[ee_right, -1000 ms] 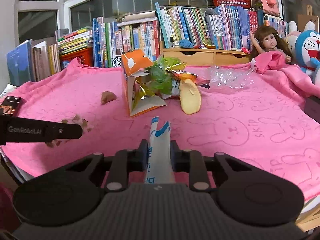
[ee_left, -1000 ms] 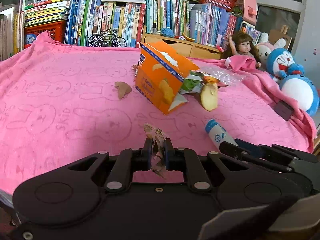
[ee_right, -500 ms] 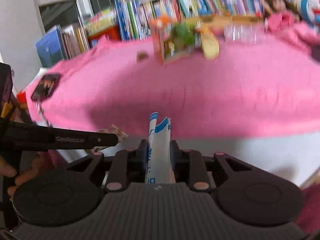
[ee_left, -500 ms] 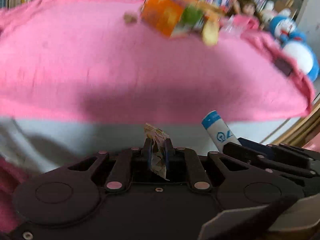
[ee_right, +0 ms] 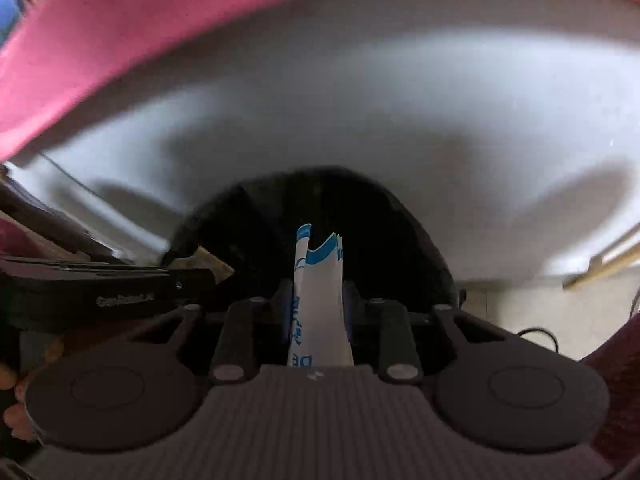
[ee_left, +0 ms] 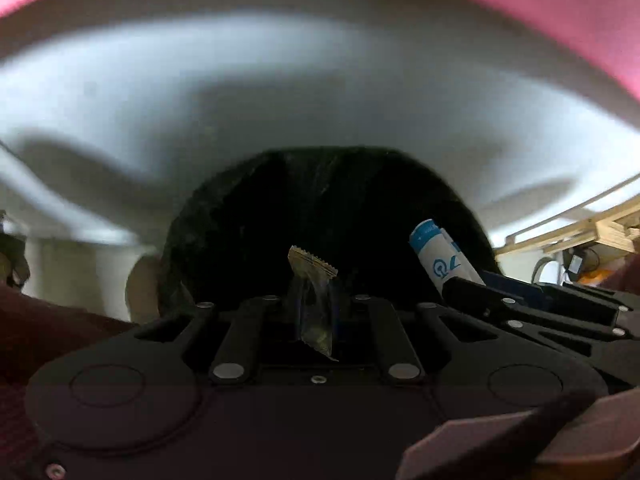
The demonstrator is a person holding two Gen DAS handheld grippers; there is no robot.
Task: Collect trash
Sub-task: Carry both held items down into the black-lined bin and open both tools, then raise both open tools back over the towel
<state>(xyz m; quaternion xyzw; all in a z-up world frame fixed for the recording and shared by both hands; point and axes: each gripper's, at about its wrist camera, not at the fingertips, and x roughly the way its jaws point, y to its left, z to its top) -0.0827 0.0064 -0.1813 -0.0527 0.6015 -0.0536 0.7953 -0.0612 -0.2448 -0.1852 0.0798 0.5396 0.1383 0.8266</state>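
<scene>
My left gripper (ee_left: 314, 304) is shut on a small clear and gold snack wrapper (ee_left: 314, 300), held upright. My right gripper (ee_right: 316, 300) is shut on a white and blue paper packet (ee_right: 320, 300). That packet (ee_left: 440, 260) and the right gripper's fingers (ee_left: 520, 308) also show at the right of the left wrist view. The left gripper (ee_right: 192, 276) with its wrapper (ee_right: 212, 264) shows at the left of the right wrist view. Both grippers hang just in front of a black bag-lined bin (ee_left: 320, 216), also seen as the dark bin (ee_right: 320, 208) in the right wrist view.
The pink cloth's edge (ee_left: 560, 20) and the white side of the table (ee_left: 280, 80) fill the upper view. A wooden frame (ee_left: 592, 224) stands at the right. A person's fingers (ee_right: 12, 400) hold the left gripper's handle. A dark red sleeve (ee_left: 60, 340) is at left.
Both grippers have dropped from above the pink tabletop to below its edge, facing the black bin. Each still holds its piece of trash.
</scene>
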